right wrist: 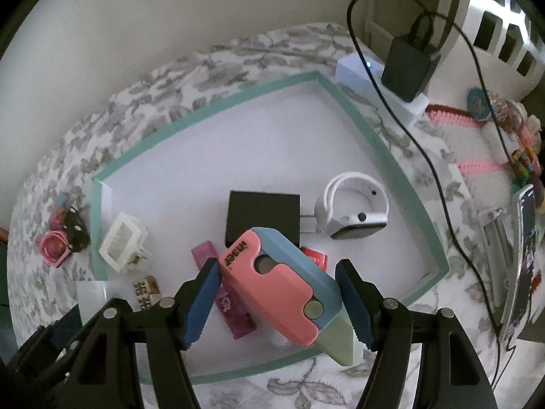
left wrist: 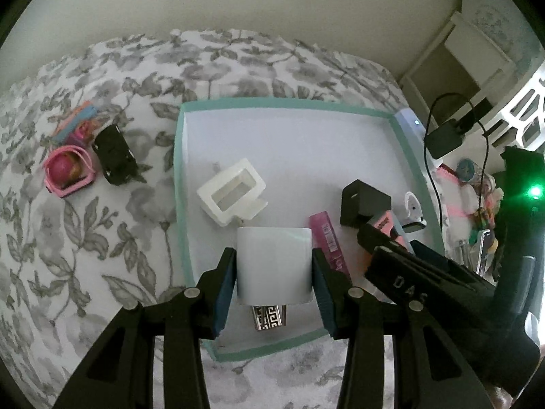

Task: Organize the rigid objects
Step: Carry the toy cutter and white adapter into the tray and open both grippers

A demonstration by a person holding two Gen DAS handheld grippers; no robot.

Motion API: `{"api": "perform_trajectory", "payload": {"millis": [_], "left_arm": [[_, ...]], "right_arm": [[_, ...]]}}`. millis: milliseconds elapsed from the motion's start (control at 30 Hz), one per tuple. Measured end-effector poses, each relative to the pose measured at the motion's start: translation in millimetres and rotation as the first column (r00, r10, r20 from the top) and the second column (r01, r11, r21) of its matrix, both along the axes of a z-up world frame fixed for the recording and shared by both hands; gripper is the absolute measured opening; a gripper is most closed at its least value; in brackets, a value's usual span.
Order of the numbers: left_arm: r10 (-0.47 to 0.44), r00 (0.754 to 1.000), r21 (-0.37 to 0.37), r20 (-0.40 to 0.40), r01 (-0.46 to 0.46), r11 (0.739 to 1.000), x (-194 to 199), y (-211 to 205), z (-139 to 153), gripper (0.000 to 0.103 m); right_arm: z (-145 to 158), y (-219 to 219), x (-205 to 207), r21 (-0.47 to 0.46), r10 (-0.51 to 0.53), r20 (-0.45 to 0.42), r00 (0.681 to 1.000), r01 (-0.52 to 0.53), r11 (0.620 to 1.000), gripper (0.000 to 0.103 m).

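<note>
My left gripper (left wrist: 273, 253) is shut on a white block (left wrist: 274, 266), held above the near part of a white tray with a teal rim (left wrist: 289, 104). Under the block lies a small patterned box (left wrist: 269, 318). My right gripper (right wrist: 277, 267) is shut on a pink and blue gadget (right wrist: 282, 283), which sits slantwise between the pads above the tray (right wrist: 218, 105). In the tray lie a white plastic frame (left wrist: 231, 196), a black block (right wrist: 262, 216), a pink tube (right wrist: 231, 310) and a white watch (right wrist: 354, 204). The right gripper (left wrist: 391, 238) also shows in the left wrist view.
The tray rests on a grey floral bedspread (left wrist: 102, 238). Left of it lie a pink round case (left wrist: 66, 167), hair ties and a black piece (left wrist: 114, 155). To the right are a black charger (right wrist: 408, 64) with its cable, a phone (right wrist: 524, 248) and keys.
</note>
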State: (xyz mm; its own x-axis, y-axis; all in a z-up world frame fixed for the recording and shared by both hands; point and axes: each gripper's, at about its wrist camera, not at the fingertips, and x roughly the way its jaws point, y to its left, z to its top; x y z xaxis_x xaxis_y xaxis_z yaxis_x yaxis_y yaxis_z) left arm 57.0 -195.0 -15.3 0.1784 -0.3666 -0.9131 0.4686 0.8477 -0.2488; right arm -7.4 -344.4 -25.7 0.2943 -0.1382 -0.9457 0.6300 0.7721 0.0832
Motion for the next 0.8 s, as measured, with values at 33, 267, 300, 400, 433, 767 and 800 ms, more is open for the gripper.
{"api": "perform_trajectory", "payload": {"millis": [33, 267, 300, 400, 433, 767, 800], "left_arm": [[0.0, 1.0, 0.003, -0.005, 0.0, 1.0, 0, 0, -2, 0.044], [0.007, 1.0, 0.031, -0.022, -0.007, 0.999, 1, -1, -10, 0.045], [0.007, 1.0, 0.031, -0.019, -0.007, 0.999, 1, -1, -9, 0.045], [0.009, 1.0, 0.039, -0.007, -0.009, 0.999, 1, 0, -7, 0.049], [0.01, 1.0, 0.04, -0.007, -0.01, 0.999, 2, 0, -7, 0.052], [0.033, 0.999, 0.026, 0.035, -0.034, 0.999, 7, 11, 11, 0.058], [0.038, 0.998, 0.025, 0.04, -0.039, 0.999, 7, 13, 13, 0.059]], "right_arm": [[-1, 0, 0, 0.002, 0.0, 0.0, 1.0, 0.0, 1.0, 0.072], [0, 0, 0, -0.002, -0.001, -0.001, 1.0, 0.001, 1.0, 0.072], [0, 0, 0, -0.002, -0.001, -0.001, 1.0, 0.001, 1.0, 0.072], [0, 0, 1, -0.002, -0.001, -0.001, 1.0, 0.001, 1.0, 0.072], [0, 0, 1, -0.001, -0.002, -0.002, 1.0, 0.002, 1.0, 0.072], [4, -1, 4, -0.008, 0.01, -0.001, 1.0, -0.01, 1.0, 0.082], [6, 0, 4, -0.011, 0.011, 0.005, 1.0, -0.011, 1.0, 0.083]]}}
